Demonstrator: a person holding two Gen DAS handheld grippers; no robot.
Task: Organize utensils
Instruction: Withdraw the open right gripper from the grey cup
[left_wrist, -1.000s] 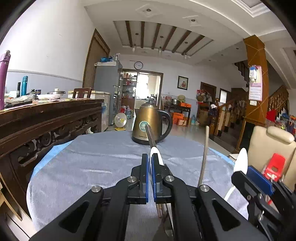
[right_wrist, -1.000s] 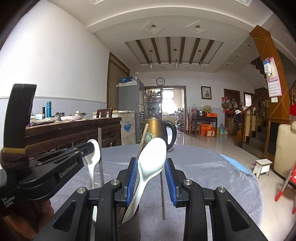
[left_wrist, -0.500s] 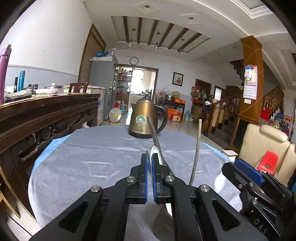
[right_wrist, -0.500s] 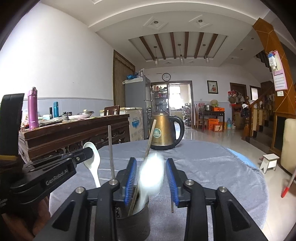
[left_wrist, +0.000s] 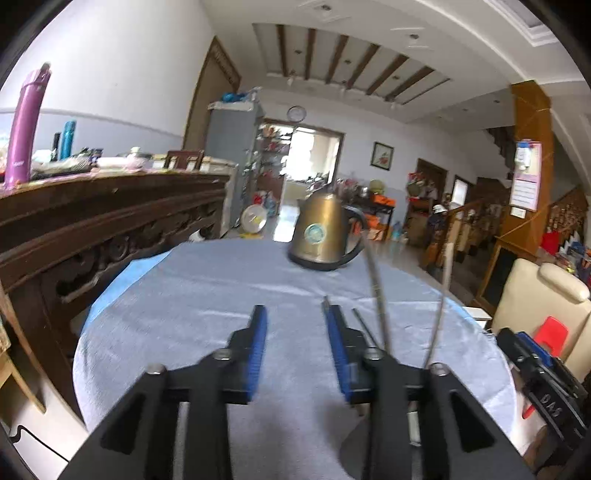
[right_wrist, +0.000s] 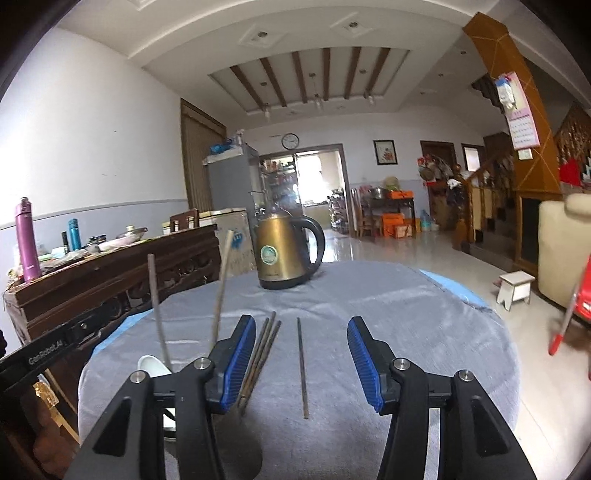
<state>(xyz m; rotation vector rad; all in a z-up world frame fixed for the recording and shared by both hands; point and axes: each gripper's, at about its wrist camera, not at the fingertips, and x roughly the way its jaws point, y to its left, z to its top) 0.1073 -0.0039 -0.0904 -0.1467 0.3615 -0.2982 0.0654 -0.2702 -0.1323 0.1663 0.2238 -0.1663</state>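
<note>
Both grippers hover over a round table with a grey cloth (right_wrist: 388, 314). My left gripper (left_wrist: 294, 314) is open and empty. Two upright utensil handles (left_wrist: 376, 291) rise just right of it. My right gripper (right_wrist: 301, 326) is open and empty. Between its fingers a single chopstick (right_wrist: 302, 365) lies on the cloth. A bundle of chopsticks (right_wrist: 263, 347) lies by its left finger. At the lower left of the right wrist view, two upright sticks (right_wrist: 157, 306) and a white spoon (right_wrist: 153, 365) stand together; their holder is hidden behind the gripper.
A brass kettle (right_wrist: 284, 254) stands at the table's far side, also in the left wrist view (left_wrist: 323, 236). A dark carved sideboard (left_wrist: 92, 229) with bottles runs along the left. A cream armchair (left_wrist: 539, 295) is at the right.
Both grippers have opened. The left let go of the utensil it gripped, the right let go of the white spoon. Both views have pulled back and up from the holder.
</note>
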